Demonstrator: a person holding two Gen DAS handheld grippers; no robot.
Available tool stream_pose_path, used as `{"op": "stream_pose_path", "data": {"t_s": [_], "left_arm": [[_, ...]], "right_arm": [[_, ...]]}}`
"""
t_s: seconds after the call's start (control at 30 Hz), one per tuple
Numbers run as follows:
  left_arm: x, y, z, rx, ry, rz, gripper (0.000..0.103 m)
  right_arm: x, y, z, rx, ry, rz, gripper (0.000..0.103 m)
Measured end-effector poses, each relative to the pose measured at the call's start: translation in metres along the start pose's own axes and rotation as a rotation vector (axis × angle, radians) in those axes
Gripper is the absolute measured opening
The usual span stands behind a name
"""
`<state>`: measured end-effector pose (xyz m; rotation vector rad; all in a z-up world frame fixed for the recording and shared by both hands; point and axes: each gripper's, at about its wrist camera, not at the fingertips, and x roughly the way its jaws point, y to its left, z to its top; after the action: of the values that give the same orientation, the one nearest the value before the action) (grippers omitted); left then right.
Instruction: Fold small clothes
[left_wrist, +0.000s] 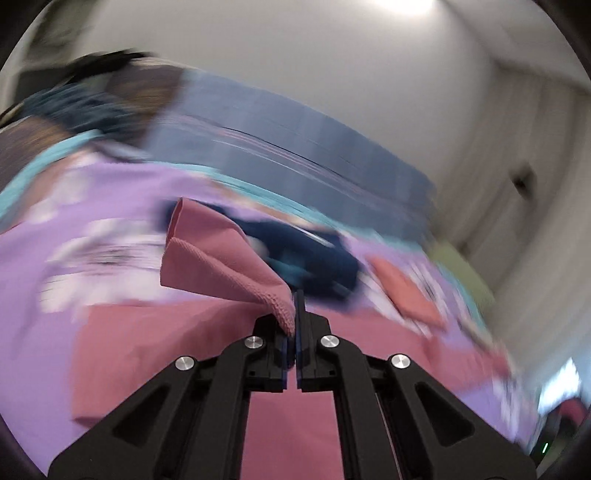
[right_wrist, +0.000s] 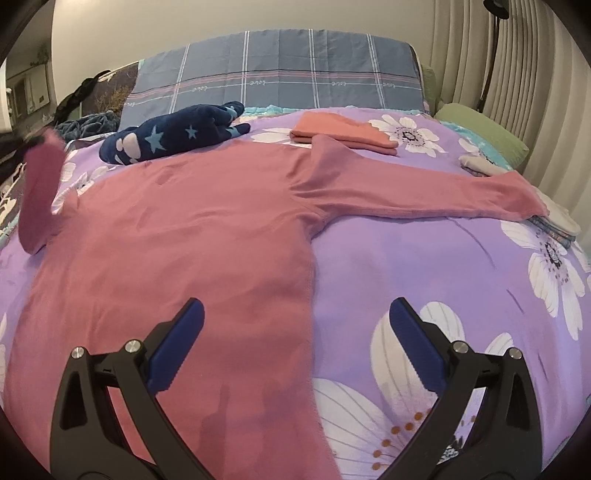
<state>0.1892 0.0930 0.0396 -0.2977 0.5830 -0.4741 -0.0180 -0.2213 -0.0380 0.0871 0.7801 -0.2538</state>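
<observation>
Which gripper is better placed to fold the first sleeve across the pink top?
Left. The left gripper is shut on the pink knit top's raised sleeve cuff, likely ready to carry it inward. The right gripper hovers open, holding nothing.

Pink long-sleeved top (right_wrist: 192, 229): knit fabric, spread flat and face-up on the bed cover, hem toward the right wrist camera, collar (right_wrist: 325, 147) pointing toward the pillow end. One sleeve (right_wrist: 443, 195) extends straight out to the side, lying flat; its cuff rests on a small stack of folded items at the bed edge. The opposite sleeve (right_wrist: 38, 199) is lifted off the cover and stands nearly upright. In the left wrist view, the cuff (left_wrist: 236, 269) of this raised sleeve is pinched at its ribbed edge, fabric draping away in loose folds.
</observation>
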Motion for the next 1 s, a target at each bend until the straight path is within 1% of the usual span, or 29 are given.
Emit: {"op": "stream_pose_path", "data": {"t_s": [0.03, 0.07, 0.1, 0.13, 0.17, 0.2, 0.23, 0.27, 0.3, 0.33, 0.37, 0.43, 0.5, 0.53, 0.57, 0.6, 0.67, 0.7, 0.77, 0.8, 0.87, 0.93, 0.97, 1.0], "left_arm": [[0.012, -0.025, -0.011, 0.056, 0.028, -0.036, 0.001], [0.021, -0.041, -0.019, 0.097, 0.052, -0.054, 0.003], [0.037, -0.064, -0.032, 0.171, 0.098, -0.062, 0.005], [0.048, -0.08, -0.044, 0.216, 0.127, -0.052, 0.018], [0.059, -0.092, -0.058, 0.261, 0.161, -0.03, 0.043], [0.066, -0.094, -0.064, 0.278, 0.177, -0.018, 0.053], [0.072, -0.102, -0.077, 0.307, 0.196, 0.001, 0.062], [0.071, -0.106, -0.087, 0.321, 0.201, 0.001, 0.062], [0.073, -0.106, -0.089, 0.33, 0.205, 0.002, 0.063], [0.068, -0.101, -0.091, 0.333, 0.206, 0.014, 0.068], [0.061, -0.091, -0.09, 0.329, 0.198, 0.036, 0.073], [0.044, -0.073, -0.086, 0.317, 0.163, 0.098, 0.079], [0.027, -0.059, -0.08, 0.311, 0.144, 0.146, 0.081], [0.015, -0.046, -0.078, 0.304, 0.136, 0.196, 0.084], [0.01, -0.039, -0.079, 0.3, 0.134, 0.223, 0.086], [0.004, -0.029, -0.08, 0.296, 0.137, 0.257, 0.086], [-0.007, -0.008, -0.085, 0.286, 0.159, 0.337, 0.086], [-0.011, 0.002, -0.089, 0.279, 0.169, 0.367, 0.086], [-0.014, 0.021, -0.095, 0.265, 0.19, 0.426, 0.086], [-0.017, 0.028, -0.097, 0.259, 0.2, 0.458, 0.086], [-0.021, 0.045, -0.102, 0.235, 0.222, 0.514, 0.086], [-0.027, 0.055, -0.103, 0.202, 0.228, 0.534, 0.086], [-0.032, 0.058, -0.102, 0.18, 0.224, 0.53, 0.086], [-0.035, 0.057, -0.1, 0.16, 0.216, 0.5, 0.086]], "right_arm": [[0.0, -0.004, -0.001, 0.014, 0.003, -0.005, 0.101], [0.001, -0.007, -0.001, 0.024, 0.006, -0.008, 0.101], [0.001, -0.011, -0.001, 0.036, 0.009, -0.013, 0.101], [0.001, -0.014, -0.002, 0.043, 0.01, -0.017, 0.101], [0.0, -0.016, -0.002, 0.047, 0.011, -0.021, 0.101], [0.0, -0.019, -0.002, 0.048, 0.009, -0.024, 0.101], [-0.001, -0.021, -0.003, 0.048, 0.008, -0.024, 0.101], [-0.002, -0.023, -0.003, 0.049, 0.006, -0.02, 0.101], [-0.002, -0.025, -0.003, 0.052, 0.008, -0.011, 0.101], [-0.002, -0.027, -0.003, 0.055, 0.012, 0.0, 0.101], [-0.001, -0.028, -0.002, 0.059, 0.015, 0.01, 0.101], [0.003, -0.029, 0.003, 0.07, 0.017, 0.043, 0.101], [0.007, -0.026, 0.011, 0.076, 0.008, 0.087, 0.092], [0.01, -0.023, 0.017, 0.074, 0.005, 0.117, 0.083], [0.013, -0.021, 0.02, 0.07, 0.004, 0.139, 0.074], [0.021, -0.014, 0.03, 0.057, 0.014, 0.192, 0.069], [0.034, -0.002, 0.041, 0.037, 0.043, 0.261, 0.049], [0.046, 0.006, 0.049, 0.027, 0.069, 0.32, 0.047], [0.069, 0.019, 0.062, 0.022, 0.113, 0.403, 0.047], [0.085, 0.025, 0.07, 0.028, 0.143, 0.429, 0.047], [0.111, 0.033, 0.083, 0.055, 0.191, 0.444, 0.054], [0.14, 0.037, 0.097, 0.111, 0.234, 0.443, 0.055], [0.15, 0.038, 0.102, 0.144, 0.246, 0.451, 0.056], [0.157, 0.038, 0.107, 0.167, 0.247, 0.462, 0.057]]}}
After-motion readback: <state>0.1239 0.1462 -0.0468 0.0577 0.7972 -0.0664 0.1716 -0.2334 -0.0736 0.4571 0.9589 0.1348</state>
